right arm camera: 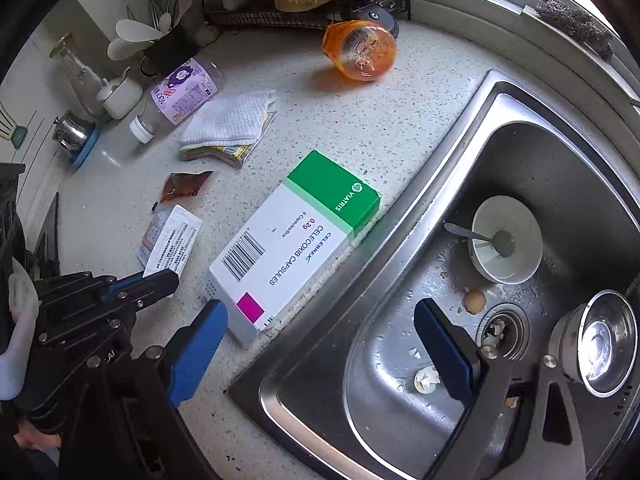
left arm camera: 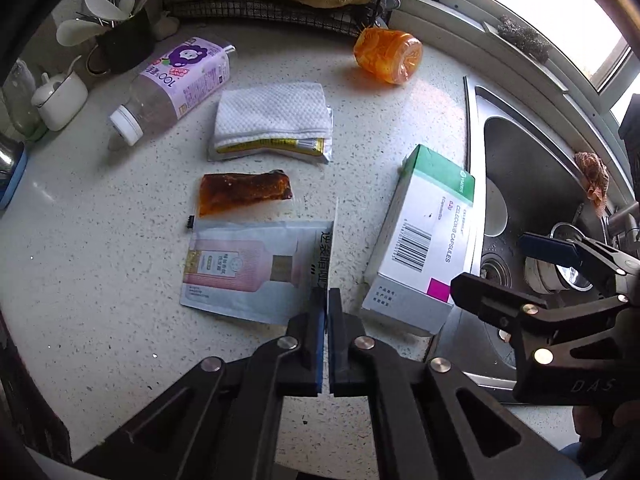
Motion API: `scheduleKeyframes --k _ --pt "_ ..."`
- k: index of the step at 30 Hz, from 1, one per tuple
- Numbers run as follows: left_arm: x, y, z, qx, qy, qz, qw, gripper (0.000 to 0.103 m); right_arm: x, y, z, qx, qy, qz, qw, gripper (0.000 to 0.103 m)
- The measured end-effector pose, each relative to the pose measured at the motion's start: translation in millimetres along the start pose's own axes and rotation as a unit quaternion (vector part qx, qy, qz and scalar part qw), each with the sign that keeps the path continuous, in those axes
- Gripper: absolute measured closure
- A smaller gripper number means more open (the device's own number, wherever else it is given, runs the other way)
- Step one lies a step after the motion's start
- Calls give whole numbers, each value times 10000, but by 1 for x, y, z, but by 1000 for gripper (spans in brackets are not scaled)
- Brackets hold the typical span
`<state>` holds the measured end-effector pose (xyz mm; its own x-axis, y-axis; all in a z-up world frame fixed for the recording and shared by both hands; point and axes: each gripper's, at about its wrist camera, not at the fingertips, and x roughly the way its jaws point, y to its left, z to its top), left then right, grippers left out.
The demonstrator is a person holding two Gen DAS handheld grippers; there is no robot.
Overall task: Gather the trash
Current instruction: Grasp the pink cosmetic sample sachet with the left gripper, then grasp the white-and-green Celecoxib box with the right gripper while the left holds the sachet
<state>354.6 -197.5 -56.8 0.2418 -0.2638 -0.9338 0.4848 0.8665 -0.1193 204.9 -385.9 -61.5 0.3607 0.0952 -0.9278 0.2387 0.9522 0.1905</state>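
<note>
Speckled countertop (left arm camera: 100, 240), medicine box (left arm camera: 424, 236), sachet (left arm camera: 256, 268), sauce packet (left arm camera: 244, 192), folded cloth (left arm camera: 272, 116), bottle (left arm camera: 176, 84)

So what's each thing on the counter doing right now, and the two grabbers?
Left gripper: shut on the pink sachet's edge.
Pink sachet: edge lifted, rest on the counter.
Right gripper: open, holding nothing.
Celecoxib capsule box: lying flat, closed.
Purple-label bottle: on its side, capped.
Orange bottle: tipped on its side.
White cloth: folded over packets.
Bowl: upright in the sink, spoon inside.
</note>
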Motion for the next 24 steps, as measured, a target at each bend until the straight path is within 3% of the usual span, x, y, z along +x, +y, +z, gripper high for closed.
scheduleKeyframes --k 6,12,16,22,24 --pt "8 17 6 -136 77 164 9997 102 24 8 12 76 164 165 9997 9" --pt "12 27 9 -330 108 106 9993 102 30 16 26 -122 51 -5 9999 7" --pt "13 33 7 -473 162 41 9987 102 33 22 37 -244 173 112 9995 7" --pt "16 45 2 -620 180 54 9979 102 48 33 41 -451 326 -50 9984 7" --pt "16 47 -1 -657 174 50 9977 102 48 38 40 -562 248 -177 9980 21"
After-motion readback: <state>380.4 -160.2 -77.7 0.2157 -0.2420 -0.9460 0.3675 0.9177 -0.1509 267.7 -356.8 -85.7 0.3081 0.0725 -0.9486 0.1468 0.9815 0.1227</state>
